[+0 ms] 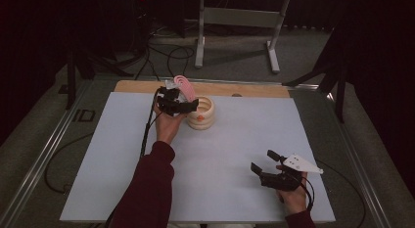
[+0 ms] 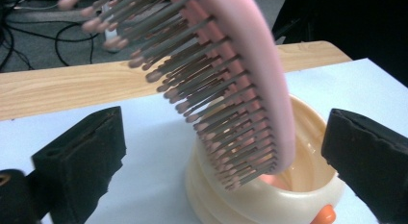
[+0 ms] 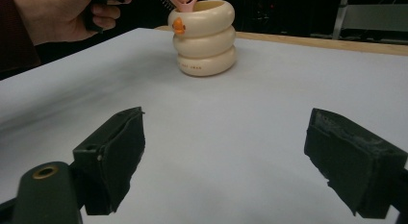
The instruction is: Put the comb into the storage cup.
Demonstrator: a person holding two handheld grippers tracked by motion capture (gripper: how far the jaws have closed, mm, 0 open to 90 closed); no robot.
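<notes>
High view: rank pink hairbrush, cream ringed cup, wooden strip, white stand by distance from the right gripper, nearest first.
From the right gripper, at the table's near right:
1. Cream ringed cup, far left of it on the white mat.
2. Pink hairbrush, standing in the cup.
3. Wooden strip, along the table's far edge.
4. White stand, on the floor beyond.

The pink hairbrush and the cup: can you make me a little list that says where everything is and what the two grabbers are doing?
hairbrush: pink hairbrush stands tilted, its lower end inside the cup
cup: cream ringed cup with an orange spot, at the far side of the table
table: white table
left gripper: left gripper open, jaws either side of the hairbrush, not pressing it
right gripper: right gripper open, nothing between its jaws
</notes>
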